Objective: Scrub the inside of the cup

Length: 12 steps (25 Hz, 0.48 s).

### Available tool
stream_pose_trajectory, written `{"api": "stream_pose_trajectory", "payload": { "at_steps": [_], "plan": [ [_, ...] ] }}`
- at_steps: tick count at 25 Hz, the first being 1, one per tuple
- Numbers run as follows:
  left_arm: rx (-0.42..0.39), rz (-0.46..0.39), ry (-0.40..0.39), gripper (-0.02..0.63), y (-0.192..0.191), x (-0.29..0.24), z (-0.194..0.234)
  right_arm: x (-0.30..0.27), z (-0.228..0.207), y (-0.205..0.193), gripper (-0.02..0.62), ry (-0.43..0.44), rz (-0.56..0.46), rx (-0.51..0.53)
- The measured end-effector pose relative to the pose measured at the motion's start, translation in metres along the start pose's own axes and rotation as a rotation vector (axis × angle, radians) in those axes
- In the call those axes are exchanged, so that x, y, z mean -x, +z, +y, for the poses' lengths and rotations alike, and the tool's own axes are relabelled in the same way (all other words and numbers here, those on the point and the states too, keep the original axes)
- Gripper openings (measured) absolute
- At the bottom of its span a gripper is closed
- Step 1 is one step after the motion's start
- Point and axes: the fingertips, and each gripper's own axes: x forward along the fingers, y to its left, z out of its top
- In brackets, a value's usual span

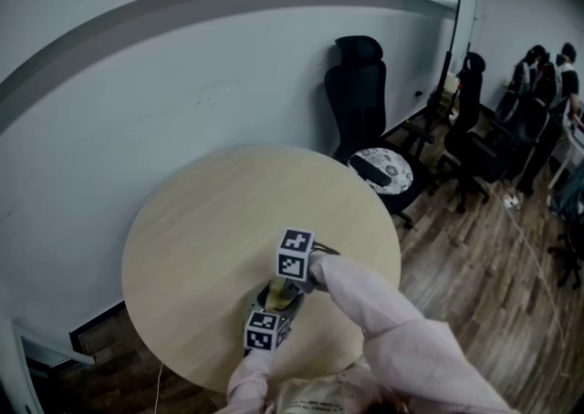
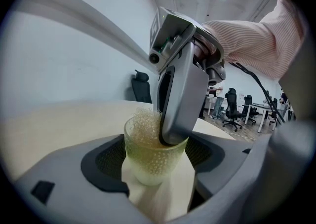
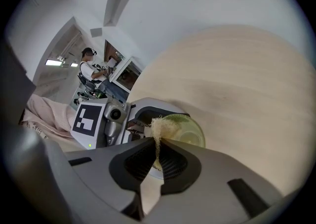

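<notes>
A round wooden table (image 1: pixel 201 221) stands by a white wall. Near its near edge, two handheld grippers meet over a cup.

The left gripper (image 2: pixel 157 171) has its jaws pressed against the sides of the cup (image 2: pixel 150 161), a pale green dimpled glass held upright. Whether the base rests on the table cannot be told.

The right gripper (image 3: pixel 158 141) points down into the cup's mouth, its jaws pinching a pale wiry scrubber (image 3: pixel 160 127) whose tuft rises above the rim.

To scrub well, the left grip should probably stay firm and level while the right presses the scrubber against the inner wall and sweeps round, then down to the bottom, without levering on the rim.
</notes>
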Motion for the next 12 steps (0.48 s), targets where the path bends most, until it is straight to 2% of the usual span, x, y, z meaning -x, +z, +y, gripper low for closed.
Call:
{"api": "stream_pose_trajectory", "payload": {
  "at_steps": [6, 12],
  "plan": [
    [-0.019, 0.001, 0.015, 0.371, -0.0003, -0.0006, 0.0052, -0.001, 0.0006, 0.0052, 0.026, 0.013, -0.023, -0.046],
    [-0.004, 0.01, 0.007, 0.371, -0.0015, -0.0009, 0.0013, -0.0013, 0.0015, 0.0091, 0.026, 0.03, -0.047, -0.097]
  ]
}}
